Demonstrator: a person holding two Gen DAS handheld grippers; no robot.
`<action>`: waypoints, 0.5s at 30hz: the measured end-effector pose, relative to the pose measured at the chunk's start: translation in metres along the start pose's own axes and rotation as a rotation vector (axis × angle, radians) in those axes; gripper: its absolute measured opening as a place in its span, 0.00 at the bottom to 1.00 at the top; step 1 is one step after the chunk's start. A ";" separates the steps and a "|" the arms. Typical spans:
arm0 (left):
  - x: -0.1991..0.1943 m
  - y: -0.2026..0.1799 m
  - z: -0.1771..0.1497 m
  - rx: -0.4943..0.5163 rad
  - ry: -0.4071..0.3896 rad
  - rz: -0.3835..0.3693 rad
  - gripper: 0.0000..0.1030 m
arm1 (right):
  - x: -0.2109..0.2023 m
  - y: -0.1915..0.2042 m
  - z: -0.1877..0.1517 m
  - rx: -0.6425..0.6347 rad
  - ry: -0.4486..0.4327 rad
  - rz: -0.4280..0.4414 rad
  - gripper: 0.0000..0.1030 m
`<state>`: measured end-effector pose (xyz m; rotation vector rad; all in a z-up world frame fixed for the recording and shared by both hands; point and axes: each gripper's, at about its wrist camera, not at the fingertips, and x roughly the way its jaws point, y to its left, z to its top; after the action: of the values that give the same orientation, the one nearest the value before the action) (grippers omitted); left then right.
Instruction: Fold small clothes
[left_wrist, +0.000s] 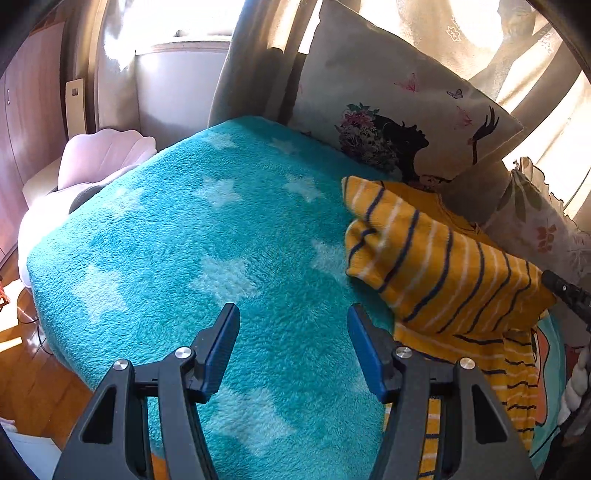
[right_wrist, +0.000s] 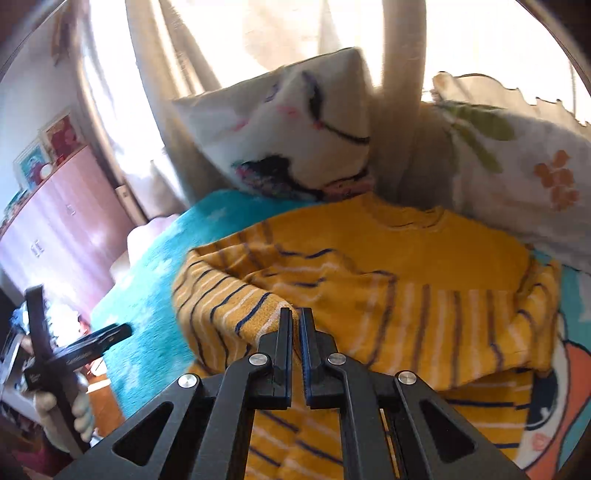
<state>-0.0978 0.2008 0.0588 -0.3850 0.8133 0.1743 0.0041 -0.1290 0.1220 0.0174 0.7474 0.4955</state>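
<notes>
A small yellow garment (right_wrist: 399, 266) with navy and white stripes lies on a teal star blanket (left_wrist: 207, 236). In the right wrist view my right gripper (right_wrist: 295, 314) is shut on a striped fold of the garment, which is lifted and doubled over the body. In the left wrist view the garment (left_wrist: 436, 266) lies at the right, its folded part raised. My left gripper (left_wrist: 291, 314) is open and empty above the bare blanket, left of the garment. The right gripper's tip (left_wrist: 565, 291) shows at the right edge.
A white cushion with a black figure print (left_wrist: 399, 110) and a floral cushion (right_wrist: 524, 173) lean against curtains behind the garment. A pink chair (left_wrist: 103, 155) stands past the bed's left edge. Wooden floor (left_wrist: 37, 369) lies below the blanket's left side.
</notes>
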 end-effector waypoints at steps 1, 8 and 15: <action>0.000 -0.004 -0.001 0.009 0.003 -0.004 0.58 | -0.004 -0.022 0.005 0.034 -0.009 -0.054 0.05; 0.008 -0.035 -0.009 0.079 0.042 -0.033 0.58 | 0.015 -0.154 0.003 0.262 0.078 -0.443 0.06; 0.032 -0.051 -0.021 0.118 0.129 -0.047 0.65 | -0.028 -0.149 -0.045 0.351 -0.023 -0.265 0.42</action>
<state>-0.0749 0.1460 0.0360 -0.3059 0.9361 0.0574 0.0201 -0.2804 0.0788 0.2482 0.7929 0.1082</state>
